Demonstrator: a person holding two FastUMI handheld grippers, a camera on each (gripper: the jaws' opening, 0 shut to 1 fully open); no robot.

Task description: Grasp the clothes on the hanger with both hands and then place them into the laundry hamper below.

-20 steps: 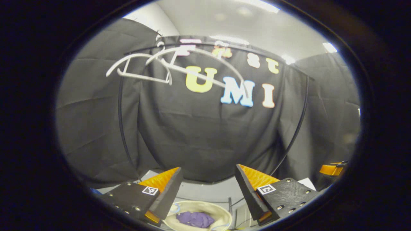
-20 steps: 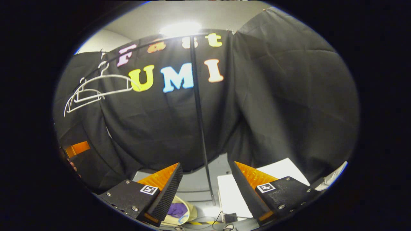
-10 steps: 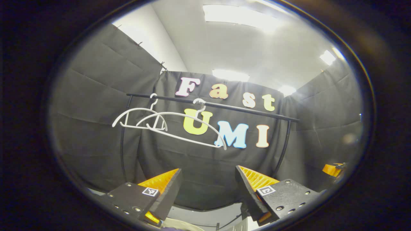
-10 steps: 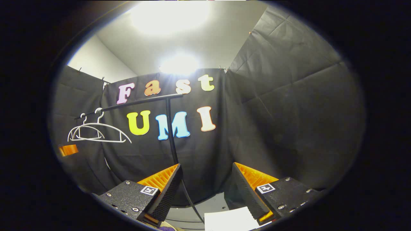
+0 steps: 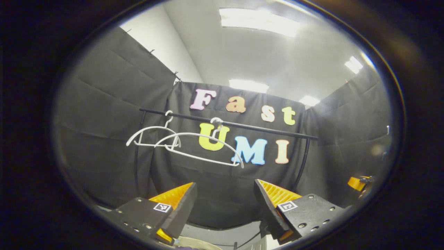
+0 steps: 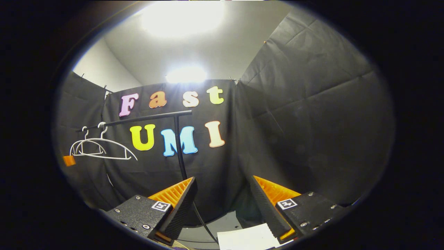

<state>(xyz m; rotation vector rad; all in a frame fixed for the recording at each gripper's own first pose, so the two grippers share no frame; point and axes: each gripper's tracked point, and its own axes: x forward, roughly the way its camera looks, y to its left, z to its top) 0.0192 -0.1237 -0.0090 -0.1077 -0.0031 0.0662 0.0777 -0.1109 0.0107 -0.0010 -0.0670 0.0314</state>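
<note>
In the left gripper view, the left gripper [image 5: 224, 205] stood with its fingers wide apart and nothing between them. It looked level at the booth's back wall. Two hangers [image 5: 187, 144] hung bare on the rail [image 5: 242, 124], overlapping, with no clothes on either. At the bottom edge between the fingers a pale curved rim showed, probably the hamper [image 5: 194, 243]; what lay in it could not be made out. Part of the other gripper showed at the far right edge.

In the right gripper view, the right gripper [image 6: 223, 201] was likewise spread wide and held nothing. The same hangers [image 6: 100, 149] hung empty near the left end of the rail [image 6: 138, 119], whose post [image 6: 178, 149] ran down between the fingers. A white sheet [image 6: 246, 239] lay on the floor below.

Judged from the bare hangers and the empty grippers raised clear of the hamper, the placing step looked done, with the clothes presumably down in the hamper, though they were not visible. The next move seemed to call for little more than drawing both grippers back; no further garment was there to grasp.
</note>
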